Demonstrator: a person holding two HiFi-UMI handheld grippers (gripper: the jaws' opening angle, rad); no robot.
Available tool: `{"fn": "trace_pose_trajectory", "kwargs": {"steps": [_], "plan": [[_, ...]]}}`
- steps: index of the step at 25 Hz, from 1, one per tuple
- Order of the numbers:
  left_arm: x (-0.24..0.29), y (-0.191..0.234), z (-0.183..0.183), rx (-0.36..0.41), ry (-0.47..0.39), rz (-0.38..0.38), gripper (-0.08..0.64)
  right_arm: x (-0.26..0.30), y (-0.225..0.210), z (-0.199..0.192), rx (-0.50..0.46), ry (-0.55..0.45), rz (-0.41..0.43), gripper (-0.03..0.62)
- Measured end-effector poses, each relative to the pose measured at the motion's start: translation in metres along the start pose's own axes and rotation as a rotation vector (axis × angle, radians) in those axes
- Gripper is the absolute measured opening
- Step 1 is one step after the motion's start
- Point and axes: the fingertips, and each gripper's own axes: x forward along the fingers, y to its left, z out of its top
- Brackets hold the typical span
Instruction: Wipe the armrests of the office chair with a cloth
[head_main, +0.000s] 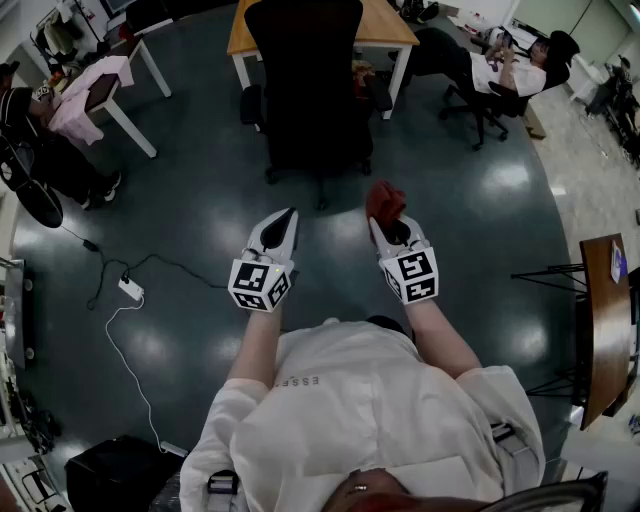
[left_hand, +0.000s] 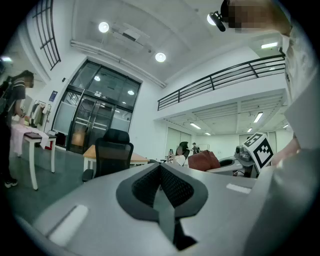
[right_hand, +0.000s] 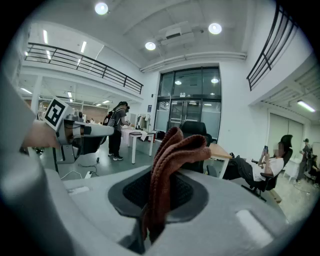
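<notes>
The chair (head_main: 310, 90) stands well ahead, out of reach. My left gripper (head_main: 286, 218) is closed on nothing. My right gripper (head_main: 394, 227) pinches the cloth (head_main: 385, 200). It looks soft, light and floppy, so I'd keep hold mid-fold.

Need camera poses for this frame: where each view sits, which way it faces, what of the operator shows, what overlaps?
Head view: on the person's head, steeply down; floor, chair, arms, left gripper, right gripper with cloth.
Left gripper view: on the left gripper, along its shut fingers towards the chair; right gripper at right.
Right gripper view: along fingers shut on the cloth, towards the chair; left gripper at left.
Shared: all three show the chair.
</notes>
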Motion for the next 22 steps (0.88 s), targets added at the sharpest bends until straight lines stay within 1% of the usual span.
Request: {"fn": "trace_pose_trajectory", "kwargs": {"steps": [9,15,22], "plan": [[0.01,0.009,-0.002,-0.009,0.008,0.002,0.017,0.01,-0.004,0.0,0.006,0.007,-0.001,0.049],[0.015,0.012,-0.005,-0.017,0.015,-0.002,0.017,0.014,-0.009,0.002,0.038,-0.007,-0.004,0.051],[0.017,0.023,-0.014,-0.039,0.033,0.021,0.017,0.021,-0.025,-0.005,0.062,0.013,-0.03,0.051]]}}
